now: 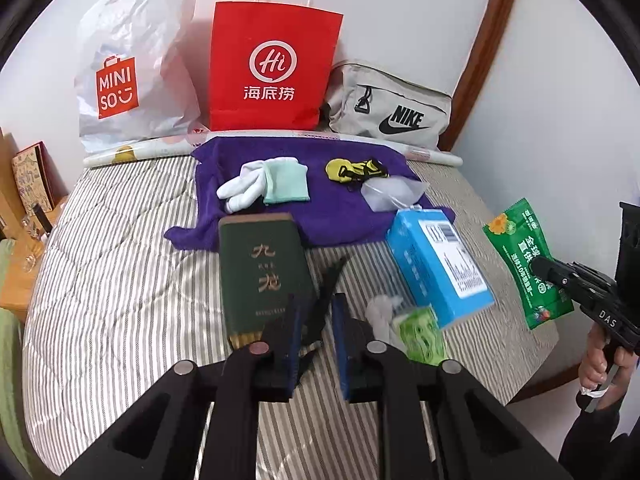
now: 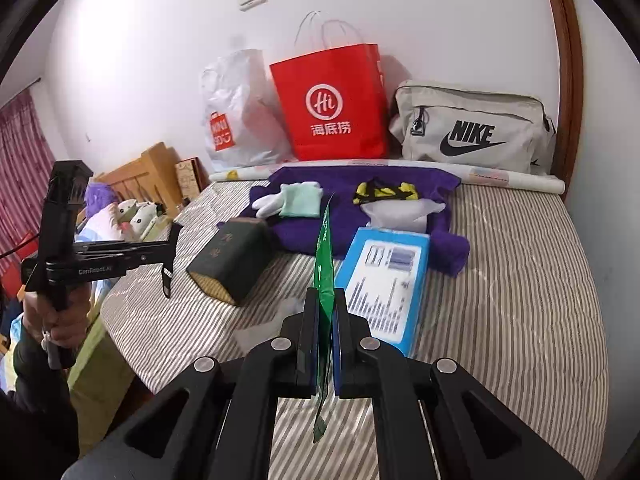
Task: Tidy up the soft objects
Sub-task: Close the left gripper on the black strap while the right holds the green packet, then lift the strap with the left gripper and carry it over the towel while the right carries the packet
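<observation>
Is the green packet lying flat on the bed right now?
No. The green packet is lifted off the striped bed, pinched edge-on in the right gripper.

Fuzzy purple towel [image 1: 280,184], glossy green packet [image 1: 516,256], quilted striped cover [image 1: 120,280]

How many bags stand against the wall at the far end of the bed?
3: white Miniso plastic bag on the left, red paper bag in the middle, beige Nike bag on the right.
</observation>
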Demonstrator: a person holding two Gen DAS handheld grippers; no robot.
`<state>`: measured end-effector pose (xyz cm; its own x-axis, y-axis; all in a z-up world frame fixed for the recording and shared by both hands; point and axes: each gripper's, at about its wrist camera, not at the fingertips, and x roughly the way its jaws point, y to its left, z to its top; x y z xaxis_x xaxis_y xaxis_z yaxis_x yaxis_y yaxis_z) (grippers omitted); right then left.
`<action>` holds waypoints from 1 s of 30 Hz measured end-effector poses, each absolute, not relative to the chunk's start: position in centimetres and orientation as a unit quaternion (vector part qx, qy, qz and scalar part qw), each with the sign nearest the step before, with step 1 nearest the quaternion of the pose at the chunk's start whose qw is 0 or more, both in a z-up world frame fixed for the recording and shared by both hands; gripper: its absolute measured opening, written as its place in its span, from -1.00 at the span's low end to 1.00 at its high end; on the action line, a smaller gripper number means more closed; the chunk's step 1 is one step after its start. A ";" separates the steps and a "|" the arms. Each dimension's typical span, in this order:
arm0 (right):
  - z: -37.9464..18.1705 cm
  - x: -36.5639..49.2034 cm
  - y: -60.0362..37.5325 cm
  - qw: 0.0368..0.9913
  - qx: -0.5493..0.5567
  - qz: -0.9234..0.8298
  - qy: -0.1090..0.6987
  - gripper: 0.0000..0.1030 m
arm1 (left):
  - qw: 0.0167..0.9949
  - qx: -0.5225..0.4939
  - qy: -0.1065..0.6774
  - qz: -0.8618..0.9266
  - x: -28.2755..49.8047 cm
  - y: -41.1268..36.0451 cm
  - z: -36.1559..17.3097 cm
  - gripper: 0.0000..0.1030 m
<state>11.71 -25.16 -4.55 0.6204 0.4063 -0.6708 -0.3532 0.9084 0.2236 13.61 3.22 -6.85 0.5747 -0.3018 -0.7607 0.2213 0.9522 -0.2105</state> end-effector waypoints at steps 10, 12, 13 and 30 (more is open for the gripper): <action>-5.5 15.9 -23.9 0.894 0.029 0.215 0.393 -0.90 | 0.874 -0.058 0.460 -0.145 16.8 4.1 -9.1 -0.81; -5.6 16.2 -23.6 0.891 0.028 0.221 0.395 -0.90 | 0.871 -0.057 0.467 -0.141 16.4 4.6 -9.7 -0.81; -5.6 16.1 -23.4 0.891 0.026 0.223 0.395 -0.90 | 0.869 -0.055 0.469 -0.146 16.0 4.8 -10.0 -0.81; -5.3 14.2 -21.8 0.892 0.005 0.232 0.389 -0.90 | 0.841 0.035 0.516 -0.158 11.7 4.3 -16.9 -0.54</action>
